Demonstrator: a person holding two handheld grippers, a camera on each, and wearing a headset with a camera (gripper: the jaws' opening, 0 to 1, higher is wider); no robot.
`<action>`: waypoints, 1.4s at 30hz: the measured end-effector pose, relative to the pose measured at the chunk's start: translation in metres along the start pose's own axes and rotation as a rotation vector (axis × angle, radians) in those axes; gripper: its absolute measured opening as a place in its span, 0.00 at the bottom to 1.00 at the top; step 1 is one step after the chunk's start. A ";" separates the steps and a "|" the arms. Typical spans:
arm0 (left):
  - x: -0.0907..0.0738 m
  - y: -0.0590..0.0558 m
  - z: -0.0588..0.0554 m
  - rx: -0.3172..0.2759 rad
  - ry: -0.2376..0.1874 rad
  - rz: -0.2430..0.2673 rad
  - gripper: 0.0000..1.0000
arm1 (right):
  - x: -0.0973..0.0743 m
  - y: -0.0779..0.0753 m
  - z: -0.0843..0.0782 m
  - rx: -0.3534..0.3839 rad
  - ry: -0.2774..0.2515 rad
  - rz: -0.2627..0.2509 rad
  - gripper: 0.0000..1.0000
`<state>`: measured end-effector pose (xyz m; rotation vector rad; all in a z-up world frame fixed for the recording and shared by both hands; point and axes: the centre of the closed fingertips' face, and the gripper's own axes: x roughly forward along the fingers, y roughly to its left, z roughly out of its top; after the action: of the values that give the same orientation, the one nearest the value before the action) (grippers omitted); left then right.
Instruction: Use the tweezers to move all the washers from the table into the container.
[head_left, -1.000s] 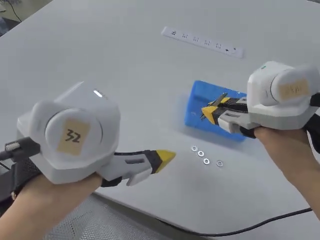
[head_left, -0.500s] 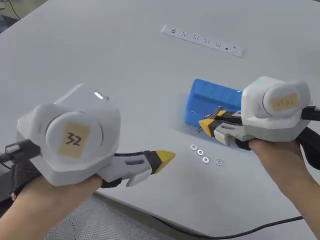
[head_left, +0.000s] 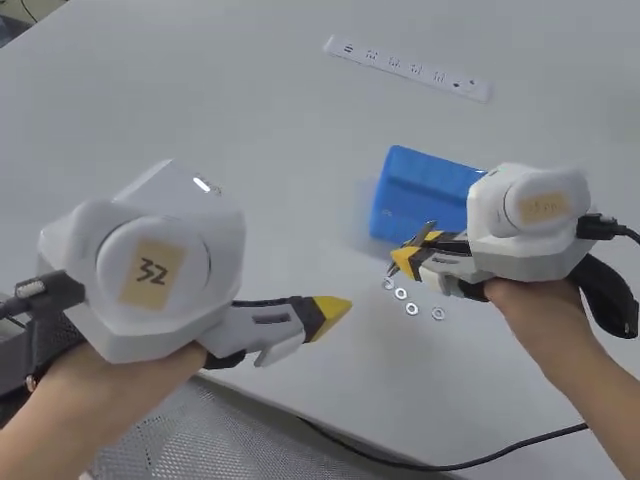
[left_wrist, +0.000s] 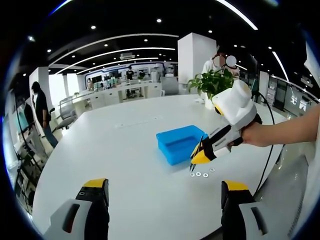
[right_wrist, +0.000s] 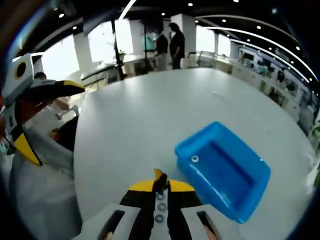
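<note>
Right gripper (head_left: 405, 262), clamped on thin metal tweezers (right_wrist: 160, 182), aims them at small silver washers (head_left: 412, 308) lying at 6 o'clock from the blue plastic container (head_left: 420, 190). Left gripper (left_wrist: 165, 184) idles clear, jaws apart.

Head looks down, seemingly close; container (head_left: 422, 195) shared.

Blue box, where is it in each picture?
Head view: blue container right of centre, partly behind the right gripper.
Left gripper view: near the centre, slightly right.
Right gripper view: lower right.
Shared landmark: the row of washers lying next to it.
</note>
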<state>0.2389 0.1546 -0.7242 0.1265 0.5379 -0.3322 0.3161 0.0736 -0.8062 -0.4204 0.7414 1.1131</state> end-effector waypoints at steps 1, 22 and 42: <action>0.000 0.000 -0.001 0.000 0.006 0.000 0.96 | 0.002 0.000 -0.002 0.000 0.010 0.003 0.04; 0.001 0.002 -0.008 0.011 0.029 0.005 0.96 | 0.003 -0.002 -0.005 -0.008 0.032 0.004 0.04; 0.000 0.007 -0.006 0.012 0.036 0.026 0.89 | 0.010 -0.007 -0.010 -0.013 0.018 0.001 0.04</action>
<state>0.2387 0.1629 -0.7294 0.1513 0.5695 -0.3080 0.3216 0.0712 -0.8210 -0.4421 0.7507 1.1166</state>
